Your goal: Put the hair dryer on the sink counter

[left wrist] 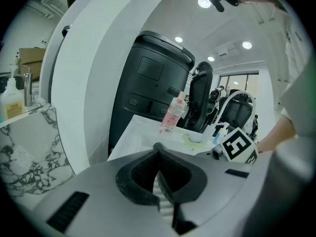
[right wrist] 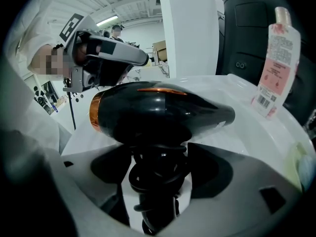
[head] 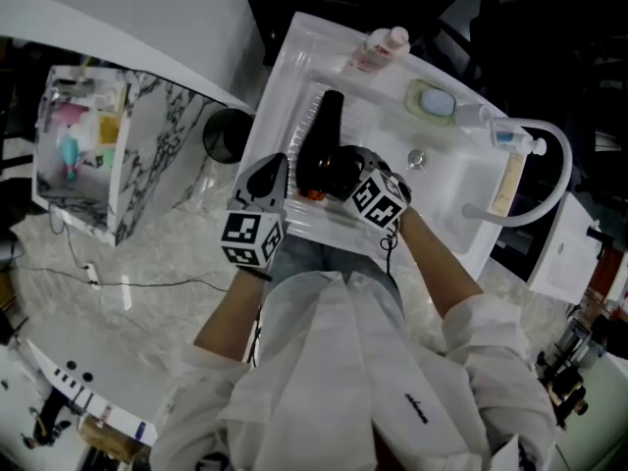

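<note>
**Hair dryer [head: 322, 145] lying on the desk [head: 289, 67] — the release step**

The broad white desk carries the dryer's whole length. The black body rests on its left part, beside the basin, with a pink bottle [head: 378, 49] standing well beyond it at the far edge. The placing looks all but finished.

The right gripper [right wrist: 160, 172] stands at the handle end with its fingers [right wrist: 207, 171] spread wide. The handle and its coiled cord [right wrist: 157, 179] sit between them with a gap showing on either side, so nothing is gripped. The left gripper [left wrist: 159, 154] hovers just beside the dryer, its fingers [left wrist: 137, 177] closed together on nothing.

What is left, as I judge it, is the withdrawal. Draw the right gripper straight back along its own line with the fingers wide, so that neither pad snags a loop of the cord — a caught coil could drag the dryer toward the near edge. Lift only once clear of the handle. The left gripper need only stay out of the way.
</note>
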Demonstrator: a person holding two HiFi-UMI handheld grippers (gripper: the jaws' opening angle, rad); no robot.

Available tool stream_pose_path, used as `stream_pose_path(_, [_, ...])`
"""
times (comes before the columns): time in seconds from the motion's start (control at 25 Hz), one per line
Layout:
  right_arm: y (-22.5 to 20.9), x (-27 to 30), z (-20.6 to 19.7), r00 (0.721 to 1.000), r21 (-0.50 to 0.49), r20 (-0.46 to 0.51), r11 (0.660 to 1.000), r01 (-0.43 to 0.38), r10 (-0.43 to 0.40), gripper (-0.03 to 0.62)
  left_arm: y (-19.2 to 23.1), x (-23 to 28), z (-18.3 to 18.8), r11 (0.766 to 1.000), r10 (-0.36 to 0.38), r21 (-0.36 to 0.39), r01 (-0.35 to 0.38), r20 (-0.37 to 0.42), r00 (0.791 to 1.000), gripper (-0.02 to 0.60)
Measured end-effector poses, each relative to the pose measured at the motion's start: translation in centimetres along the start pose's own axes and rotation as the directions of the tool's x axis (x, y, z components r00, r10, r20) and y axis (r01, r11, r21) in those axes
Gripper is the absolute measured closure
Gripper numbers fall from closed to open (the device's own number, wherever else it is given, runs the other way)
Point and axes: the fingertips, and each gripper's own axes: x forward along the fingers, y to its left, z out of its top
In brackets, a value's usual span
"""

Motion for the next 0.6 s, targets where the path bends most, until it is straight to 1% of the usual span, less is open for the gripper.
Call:
stream_pose_path(0.36, [-0.1, -0.9, -1.2, 0.998, 0.014, -0.058, 1.000, -0.001, 0.002, 0.203, -0.1, -0.1, 0.4, 1.000, -0.011, 0.004, 0.011, 0.001, 1.000, 0.554])
stream_pose_path(0.48, [-0.2, -1.8, -1.3, 0.999, 0.024, -0.041, 0.999, 0.025, -0.024, 0.203, -0.2, -0.2, 0.7, 1.000, -0.013, 0.006, 0.013, 0.005, 1.000, 0.555])
stream_pose_path(0.6, [-0.4, -3.3, -1.2, 0.997, 0.068, -0.008, 0.995, 0.076, -0.076, 0.203, -0.4, -0.5, 1.1, 1.000, -0.018, 0.007, 0.018, 0.011, 1.000, 0.554])
